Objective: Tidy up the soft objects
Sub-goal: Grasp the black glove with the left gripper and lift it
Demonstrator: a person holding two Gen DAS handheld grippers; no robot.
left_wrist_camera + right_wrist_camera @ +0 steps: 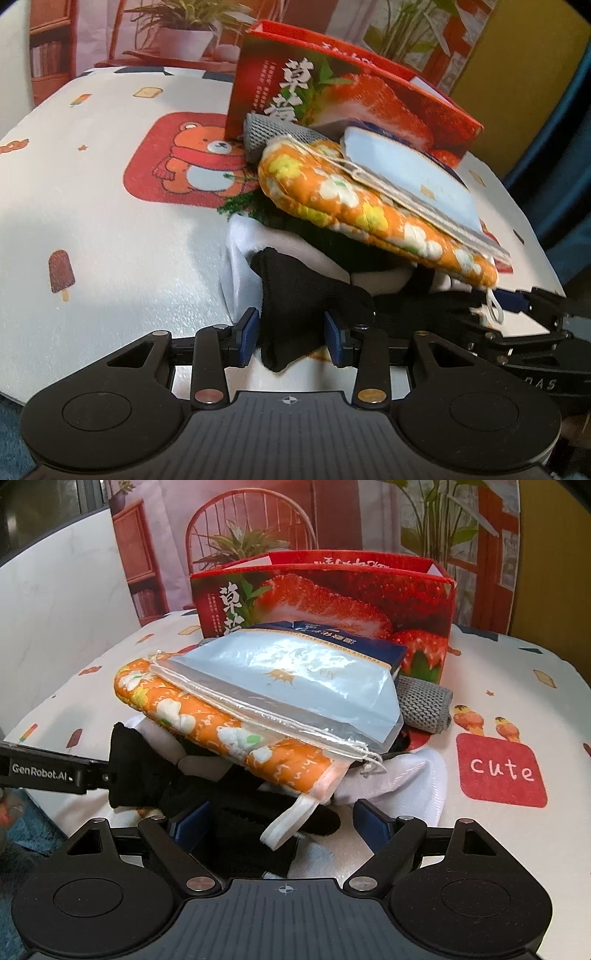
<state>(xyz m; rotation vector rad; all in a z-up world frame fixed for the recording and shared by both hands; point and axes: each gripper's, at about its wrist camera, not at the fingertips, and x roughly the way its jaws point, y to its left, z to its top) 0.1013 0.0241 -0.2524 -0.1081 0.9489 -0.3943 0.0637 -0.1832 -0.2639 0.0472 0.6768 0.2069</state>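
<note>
while both tongs (291, 338) (280, 823) gape around black cloth (295, 295), strawberry box (325, 602) behind pile

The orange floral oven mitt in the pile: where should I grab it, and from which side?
Judging by its pose, take the orange floral oven mitt at its cuff end, where the white hanging loop dangles free toward the right gripper. Come in low from the near side: that edge overhangs the black fabric, while the light-blue plastic pouch lies across the top, blocking a grasp from above.
</note>
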